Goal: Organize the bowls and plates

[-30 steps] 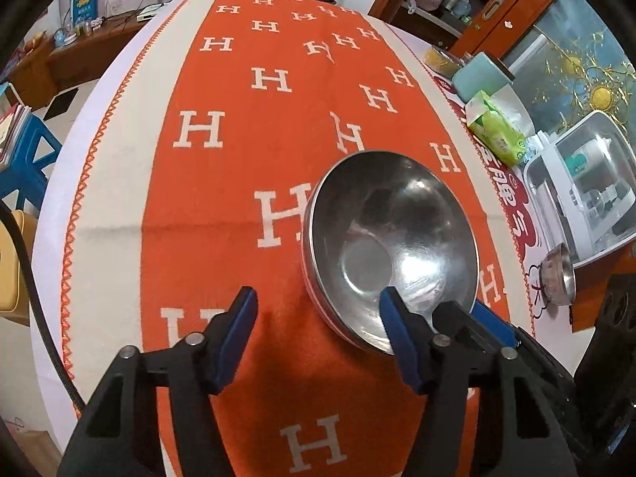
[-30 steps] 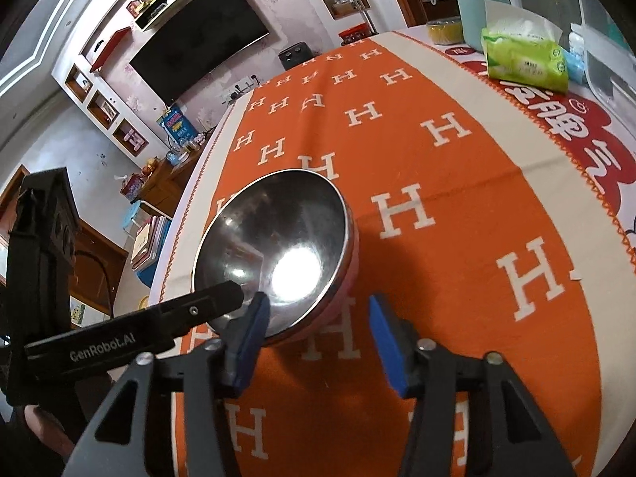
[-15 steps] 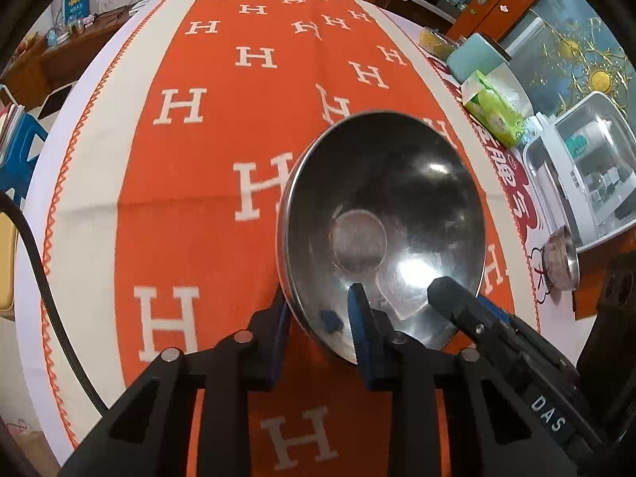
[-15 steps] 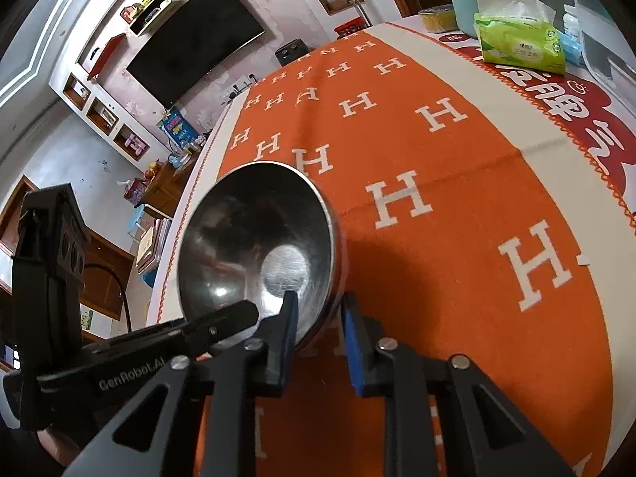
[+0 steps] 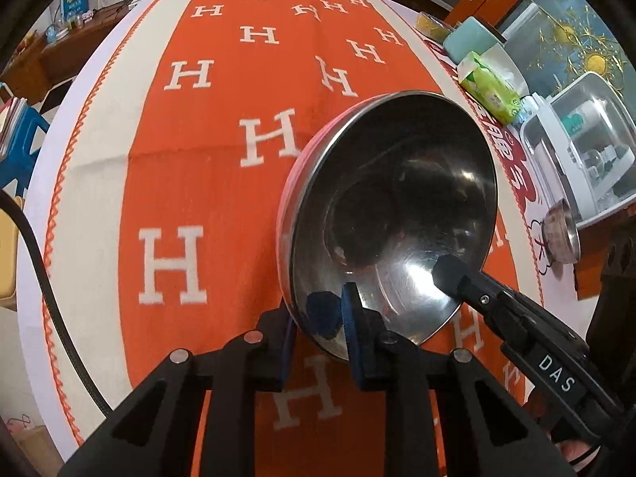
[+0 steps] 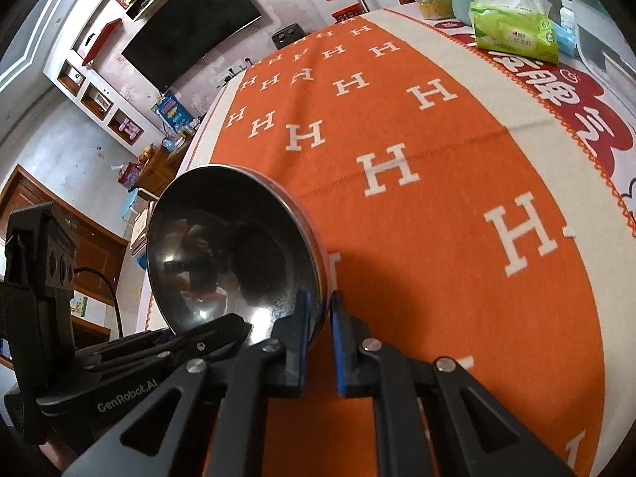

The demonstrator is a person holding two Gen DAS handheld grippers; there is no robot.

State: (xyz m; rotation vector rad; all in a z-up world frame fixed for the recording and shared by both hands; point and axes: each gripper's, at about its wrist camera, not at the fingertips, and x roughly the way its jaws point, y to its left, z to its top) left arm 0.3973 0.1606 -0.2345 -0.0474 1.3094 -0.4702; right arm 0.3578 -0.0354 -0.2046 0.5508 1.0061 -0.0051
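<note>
A steel bowl (image 5: 397, 206) with a pink outer wall is tilted up off the orange H-patterned cloth (image 5: 198, 159). My left gripper (image 5: 318, 318) is shut on its near rim, one finger inside and one outside. My right gripper (image 6: 320, 314) is shut on the rim beside it, and it also shows in the left wrist view (image 5: 451, 274). The same bowl (image 6: 226, 246) fills the left of the right wrist view. A small steel bowl (image 5: 560, 232) stands at the table's right edge.
A green tissue pack (image 5: 491, 87), a teal box (image 5: 469, 39) and a white plastic dish rack (image 5: 576, 151) line the right side of the table. A yellow container (image 6: 433, 6) stands at the far right. A blue stool (image 5: 20, 139) is off the left edge.
Both grippers have closed on the bowl's near rim, and the bowl has tilted up from lying flat on the cloth.
</note>
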